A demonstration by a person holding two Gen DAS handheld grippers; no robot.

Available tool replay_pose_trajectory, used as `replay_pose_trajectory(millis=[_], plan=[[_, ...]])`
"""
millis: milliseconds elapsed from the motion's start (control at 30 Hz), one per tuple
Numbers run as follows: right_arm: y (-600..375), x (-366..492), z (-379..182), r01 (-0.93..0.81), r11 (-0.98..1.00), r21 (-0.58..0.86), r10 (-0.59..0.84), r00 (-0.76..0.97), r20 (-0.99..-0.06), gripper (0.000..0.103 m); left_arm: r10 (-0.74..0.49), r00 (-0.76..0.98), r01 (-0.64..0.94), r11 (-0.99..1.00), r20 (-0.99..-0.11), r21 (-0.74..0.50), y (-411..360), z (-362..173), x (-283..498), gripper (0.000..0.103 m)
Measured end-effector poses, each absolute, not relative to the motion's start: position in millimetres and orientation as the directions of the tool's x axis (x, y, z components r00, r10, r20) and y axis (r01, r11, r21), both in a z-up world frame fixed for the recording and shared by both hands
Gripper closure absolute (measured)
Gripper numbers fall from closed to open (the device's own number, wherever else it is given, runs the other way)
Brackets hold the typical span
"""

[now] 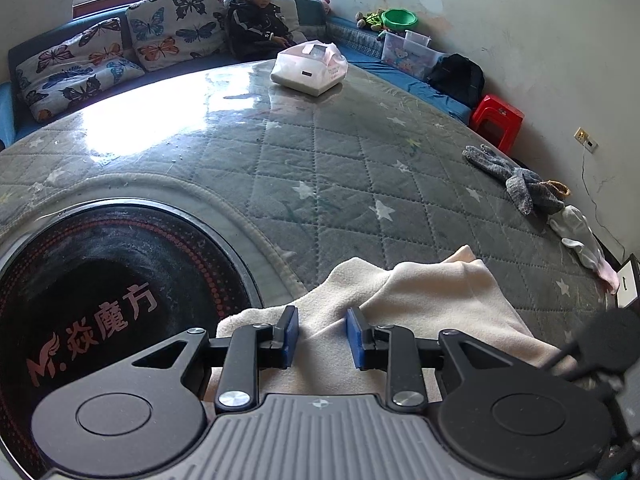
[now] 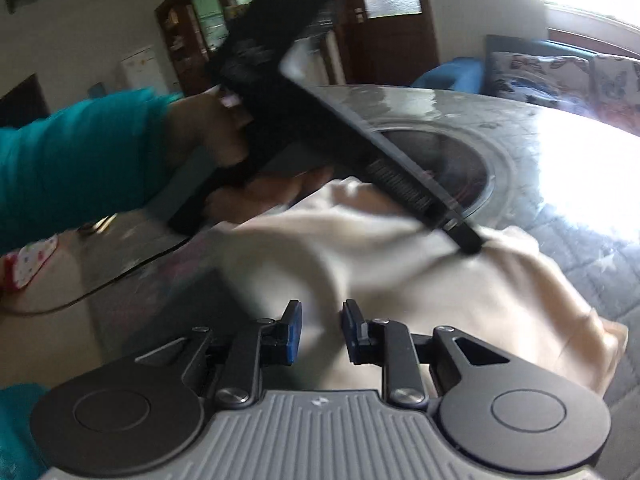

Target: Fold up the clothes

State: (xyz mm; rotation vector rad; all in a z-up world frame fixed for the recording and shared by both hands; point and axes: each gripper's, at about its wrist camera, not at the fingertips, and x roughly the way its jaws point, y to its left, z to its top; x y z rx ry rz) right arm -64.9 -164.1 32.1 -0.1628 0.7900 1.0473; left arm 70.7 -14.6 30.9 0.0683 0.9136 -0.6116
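A cream fleece garment lies bunched on the grey quilted table cover at its near edge. My left gripper is open, its blue pads just above the cloth, with nothing between them. In the right wrist view the same garment spreads ahead. My right gripper is open over its near part and holds nothing. The left gripper shows there too, held by a hand in a teal sleeve, its tip touching the cloth's far side.
A round black cooktop is set into the table at the left. A white box in a bag stands far across. Grey gloves and a white cloth lie at the right edge. A child sits on the bench.
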Motion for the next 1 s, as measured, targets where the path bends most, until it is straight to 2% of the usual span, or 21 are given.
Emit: replay_pose_trajectory(millis=[133,267,367,467,533,767,933,1000], plan=[[-163.4,-81.4,39.6,-0.866,0.472,0.168,0.707,0.257,-0.659,0.079,-0.464,0.452,0.527,0.828,-0.762,-0.191,-15.7,31.0,71.0,0.073],[-155.0,-64.3,43.8,-0.854,0.493,0.164,0.719,0.294,-0.629,0.077,-0.458,0.446,0.535,0.825,-0.769,-0.182,-16.9,32.0,72.0,0.072],[-142.4,-47.9,40.7,-0.843,0.509,0.175,0.73,0.314,-0.607,0.065,-0.459,0.438,0.537,0.823,-0.773,-0.185,-16.7,32.0,74.1,0.072],[-134.5,-41.1,33.1,-0.84,0.48,0.253,0.755,0.248,-0.607,0.061,-0.461,0.434,0.537,0.822,-0.774,-0.189,-16.4,31.5,75.1,0.072],[-132.9,-48.7,29.5,-0.847,0.457,0.273,0.761,0.213,-0.613,0.061,-0.46,0.434,0.539,0.821,-0.774,-0.186,-17.0,31.5,75.1,0.072],[-137.9,-95.3,37.8,-0.917,0.362,0.169,0.757,0.183,-0.627,0.061,-0.464,0.435,0.541,0.82,-0.772,-0.187,-16.3,30.7,75.5,0.071],[-144.5,-78.5,41.8,-0.874,0.462,0.15,0.735,0.282,-0.617,0.059,-0.461,0.436,0.54,0.821,-0.773,-0.186,-16.5,31.1,75.1,0.071],[-143.6,-81.4,36.9,-0.878,0.448,0.171,0.731,0.249,-0.635,0.059,-0.463,0.435,0.54,0.821,-0.773,-0.188,-16.1,31.1,75.6,0.071]])
